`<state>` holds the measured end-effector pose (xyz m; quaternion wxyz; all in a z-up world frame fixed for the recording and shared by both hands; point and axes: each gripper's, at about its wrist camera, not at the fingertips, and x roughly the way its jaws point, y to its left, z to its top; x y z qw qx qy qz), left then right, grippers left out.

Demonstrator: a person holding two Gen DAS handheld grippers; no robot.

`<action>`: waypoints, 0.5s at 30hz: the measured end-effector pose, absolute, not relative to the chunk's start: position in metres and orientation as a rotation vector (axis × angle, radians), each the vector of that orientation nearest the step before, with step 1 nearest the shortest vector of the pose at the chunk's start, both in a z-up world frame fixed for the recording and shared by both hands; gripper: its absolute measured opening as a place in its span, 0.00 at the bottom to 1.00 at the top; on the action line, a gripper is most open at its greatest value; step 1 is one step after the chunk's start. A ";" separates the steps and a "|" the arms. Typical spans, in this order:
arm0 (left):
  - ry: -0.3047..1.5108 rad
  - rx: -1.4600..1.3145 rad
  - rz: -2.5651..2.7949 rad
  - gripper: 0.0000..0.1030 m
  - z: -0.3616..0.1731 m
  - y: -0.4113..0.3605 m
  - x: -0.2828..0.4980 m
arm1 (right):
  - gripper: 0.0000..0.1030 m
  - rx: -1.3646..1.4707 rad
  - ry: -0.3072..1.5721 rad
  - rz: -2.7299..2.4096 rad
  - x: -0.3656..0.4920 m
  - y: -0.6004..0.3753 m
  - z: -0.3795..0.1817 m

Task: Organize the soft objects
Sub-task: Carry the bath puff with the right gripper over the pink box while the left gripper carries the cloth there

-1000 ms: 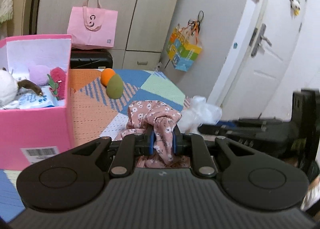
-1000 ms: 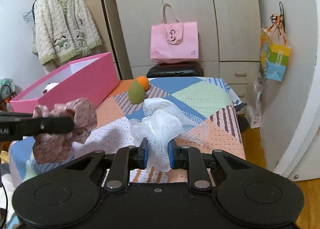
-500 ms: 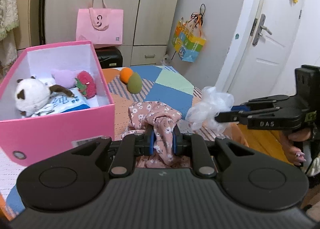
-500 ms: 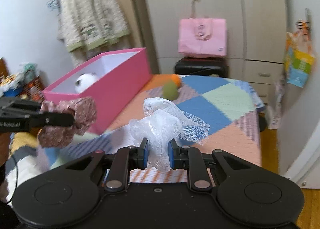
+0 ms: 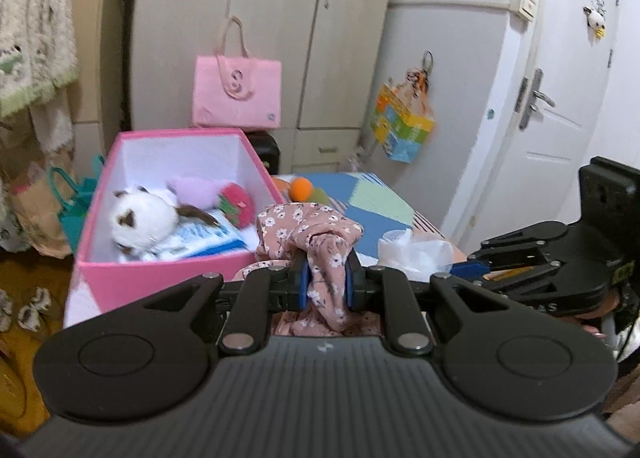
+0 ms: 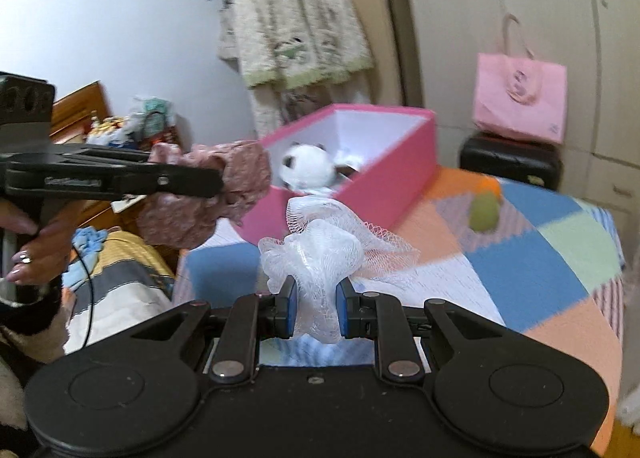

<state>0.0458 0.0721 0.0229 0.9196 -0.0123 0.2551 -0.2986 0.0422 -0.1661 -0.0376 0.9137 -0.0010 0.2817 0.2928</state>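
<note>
My left gripper [image 5: 327,285] is shut on a pink floral cloth [image 5: 308,227], held in the air just in front of the pink box [image 5: 160,276]. In the right wrist view the same cloth [image 6: 208,193] hangs from the left gripper at the box's near corner. My right gripper [image 6: 317,312] is shut on a white mesh bath sponge [image 6: 320,250], raised above the patchwork cover [image 6: 540,270]. The pink box [image 6: 384,177] holds a white plush toy [image 5: 140,217], a lilac plush [image 5: 192,189], a red plush [image 5: 238,203] and a blue packet. An orange ball [image 5: 301,188] and a green sponge [image 6: 484,211] lie on the cover.
A pink tote bag [image 5: 236,93] sits on a black case [image 6: 510,163] before the wardrobe. A colourful bag [image 5: 402,125] hangs beside the white door [image 5: 560,117]. A fluffy cardigan [image 6: 296,17] hangs behind the box. A person's hand [image 6: 36,242] grips the left gripper's handle.
Both grippers have risen with their loads and swung left toward the pink box. The box's inside now shows from above in the left wrist view.
</note>
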 end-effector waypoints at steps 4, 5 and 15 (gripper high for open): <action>0.497 -0.031 -0.595 0.15 0.033 0.084 0.051 | 0.22 -0.043 0.537 0.630 0.046 -0.147 -0.021; 0.486 -0.034 -0.595 0.15 0.036 0.086 0.053 | 0.22 -0.047 0.524 0.632 0.048 -0.143 -0.017; 0.370 -0.130 -0.634 0.15 0.058 0.104 0.076 | 0.22 -0.066 0.407 0.650 0.082 -0.122 0.014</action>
